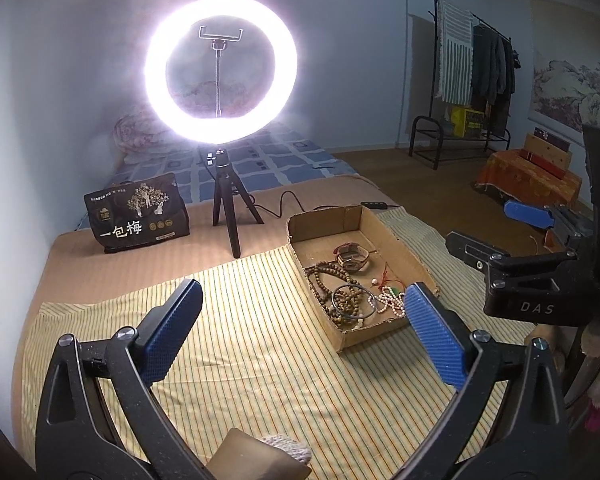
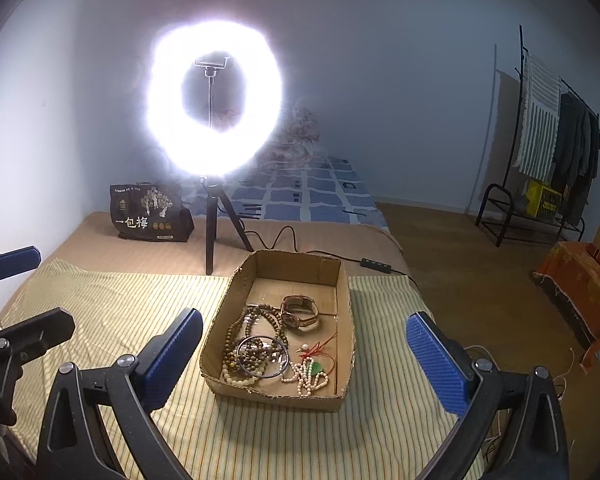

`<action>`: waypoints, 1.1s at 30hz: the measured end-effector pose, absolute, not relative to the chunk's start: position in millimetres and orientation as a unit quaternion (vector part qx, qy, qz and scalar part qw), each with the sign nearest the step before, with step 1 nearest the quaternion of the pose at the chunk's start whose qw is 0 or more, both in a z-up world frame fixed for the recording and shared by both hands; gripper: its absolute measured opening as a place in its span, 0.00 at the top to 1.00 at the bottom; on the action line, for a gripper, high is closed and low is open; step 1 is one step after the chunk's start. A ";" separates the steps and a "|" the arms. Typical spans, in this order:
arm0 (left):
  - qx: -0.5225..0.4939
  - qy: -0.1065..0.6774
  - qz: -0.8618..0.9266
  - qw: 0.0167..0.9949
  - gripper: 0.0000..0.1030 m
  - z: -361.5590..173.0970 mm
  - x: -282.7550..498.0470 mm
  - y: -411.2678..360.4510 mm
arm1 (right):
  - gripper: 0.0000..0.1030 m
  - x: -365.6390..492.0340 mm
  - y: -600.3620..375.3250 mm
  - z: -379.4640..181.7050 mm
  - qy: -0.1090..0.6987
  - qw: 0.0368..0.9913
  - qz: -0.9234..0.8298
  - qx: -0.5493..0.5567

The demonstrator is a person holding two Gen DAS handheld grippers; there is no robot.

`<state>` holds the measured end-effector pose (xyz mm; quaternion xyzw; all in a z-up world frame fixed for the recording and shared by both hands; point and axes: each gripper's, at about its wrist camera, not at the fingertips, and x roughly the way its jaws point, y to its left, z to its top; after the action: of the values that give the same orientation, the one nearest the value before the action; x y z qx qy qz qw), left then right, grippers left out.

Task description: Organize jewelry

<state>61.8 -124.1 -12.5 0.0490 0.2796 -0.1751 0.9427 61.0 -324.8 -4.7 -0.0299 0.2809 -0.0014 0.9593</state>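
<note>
While both grippers hover above the striped cloth (image 2: pixel 300 432), neither grasps anything. The left gripper (image 1: pixel 300 332) has its blue pads spread wide with only cloth between them; the box (image 1: pixel 356 220) lies just beyond its right pad. The right gripper (image 2: pixel 304 354) is likewise released, its pads standing wide to either side of the box (image 2: pixel 268 394), above and short of its near wall.

All the jewelry lies inside the shallow cardboard box, which sits on the cloth. A watch (image 2: pixel 300 312) rests near the middle of the box floor. Brown beads (image 2: pixel 236 332) run in loops along the left side, and a dark bangle (image 2: pixel 262 356) lies across them toward the near end. A string of pearls (image 2: pixel 306 378) is heaped at the near right, touching a small green stone (image 2: pixel 318 368), with a red cord (image 2: pixel 326 344) trailing beside them. The far part of the box is bare cardboard.

Behind the box a lit ring light (image 2: pixel 214 108) stands on a small tripod (image 2: pixel 212 224), its cable running off to the right. A dark bag (image 2: pixel 150 212) with white characters stands left of the tripod. A clothes rack (image 1: pixel 468 80) stands against the far wall.
</note>
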 end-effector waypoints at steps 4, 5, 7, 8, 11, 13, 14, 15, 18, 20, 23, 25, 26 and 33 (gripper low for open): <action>0.048 0.280 -0.174 0.943 0.01 -12.6 62.2 -123.0 | 0.00 62.6 -327.2 -7.5 0.285 0.958 -0.004 -0.025; 0.048 0.281 -0.174 0.943 0.00 -12.6 62.1 -122.8 | 0.00 62.3 -327.4 -7.7 0.285 0.958 -0.005 -0.024; 0.047 0.282 -0.174 0.942 0.00 -12.7 61.8 -122.6 | 0.00 61.9 -327.5 -7.9 0.285 0.958 -0.004 -0.023; 0.046 0.283 -0.174 0.942 0.00 -12.4 61.3 -122.1 | 0.00 61.7 -327.4 -7.9 0.285 0.958 -0.004 -0.023; 0.046 0.284 -0.174 0.942 0.00 -12.3 61.2 -122.1 | 0.00 61.5 -326.6 -8.2 0.286 0.958 -0.003 -0.025; 0.047 0.284 -0.173 0.942 0.00 -12.6 61.3 -122.2 | 0.00 61.3 -325.7 -8.0 0.286 0.958 -0.004 -0.025; 0.047 0.283 -0.172 0.942 0.00 -12.7 60.8 -121.8 | 0.00 61.2 -325.4 -7.9 0.286 0.958 -0.003 -0.025; 0.047 0.284 -0.172 0.942 0.00 -12.7 60.9 -121.9 | 0.00 61.1 -325.3 -7.9 0.286 0.958 -0.003 -0.026; 0.047 0.285 -0.171 0.942 0.00 -13.2 60.6 -121.2 | 0.00 61.7 -324.8 -8.5 0.286 0.958 -0.002 -0.025; 0.047 0.286 -0.171 0.942 0.00 -14.0 60.3 -120.6 | 0.00 61.4 -324.9 -8.8 0.286 0.958 -0.003 -0.025; 0.047 0.286 -0.171 0.942 0.00 -14.1 60.2 -121.0 | 0.00 61.6 -325.0 -8.9 0.287 0.958 -0.003 -0.024; 0.047 0.286 -0.171 0.942 0.00 -14.3 60.1 -121.4 | 0.00 61.7 -326.1 -9.4 0.287 0.958 -0.003 -0.024; 0.047 0.286 -0.171 0.942 0.00 -14.1 60.3 -121.3 | 0.00 61.8 -326.1 -9.4 0.287 0.958 -0.003 -0.024; 0.047 0.286 -0.171 0.942 0.00 -14.6 60.7 -121.9 | 0.00 61.6 -326.2 -9.7 0.288 0.957 -0.002 -0.023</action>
<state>60.7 -121.9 -14.6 0.0473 0.2860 -0.1707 0.9417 61.6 -326.2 -9.7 -0.0230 0.2878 -0.0024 0.9574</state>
